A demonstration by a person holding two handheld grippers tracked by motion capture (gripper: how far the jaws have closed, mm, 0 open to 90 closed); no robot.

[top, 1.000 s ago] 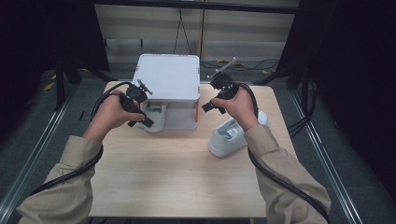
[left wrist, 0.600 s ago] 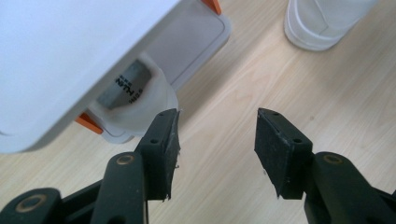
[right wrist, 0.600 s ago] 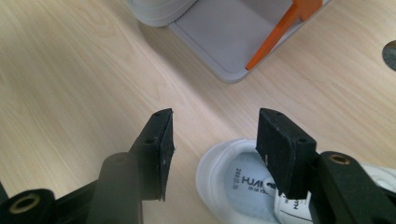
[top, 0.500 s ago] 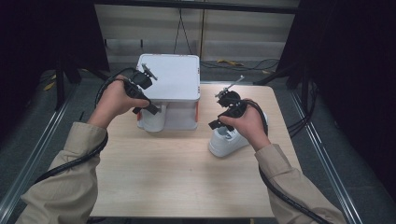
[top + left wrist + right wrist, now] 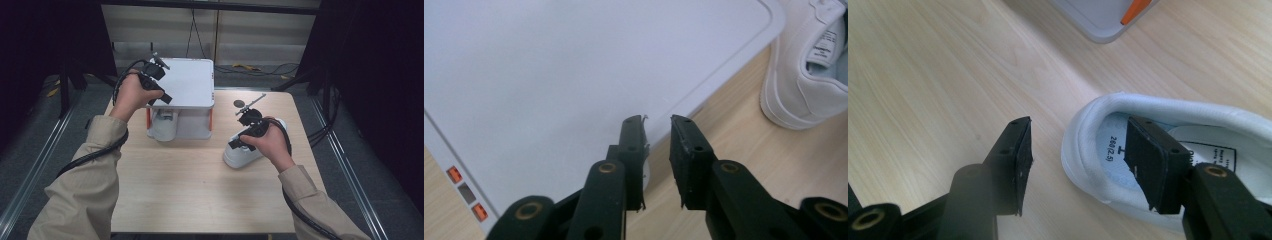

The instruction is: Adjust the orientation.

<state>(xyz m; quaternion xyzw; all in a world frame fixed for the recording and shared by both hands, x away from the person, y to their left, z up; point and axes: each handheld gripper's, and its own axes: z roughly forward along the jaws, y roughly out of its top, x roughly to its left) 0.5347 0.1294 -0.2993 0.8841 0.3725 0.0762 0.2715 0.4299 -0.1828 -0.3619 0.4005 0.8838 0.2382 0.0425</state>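
Sneaker point(image 5: 1168, 135): white leather, padded heel collar, size label inside.

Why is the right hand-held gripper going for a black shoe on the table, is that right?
Not quite: the shoe is white, not black, as the right gripper view shows. The right hand-held gripper does hover at its heel, one jaw outside the collar and one over the opening, above the table.

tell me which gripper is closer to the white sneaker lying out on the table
Right. The right gripper straddles the heel rim of the white sneaker, jaws open. The left gripper is farther off, over the white box, its jaws having just narrowed on nothing.
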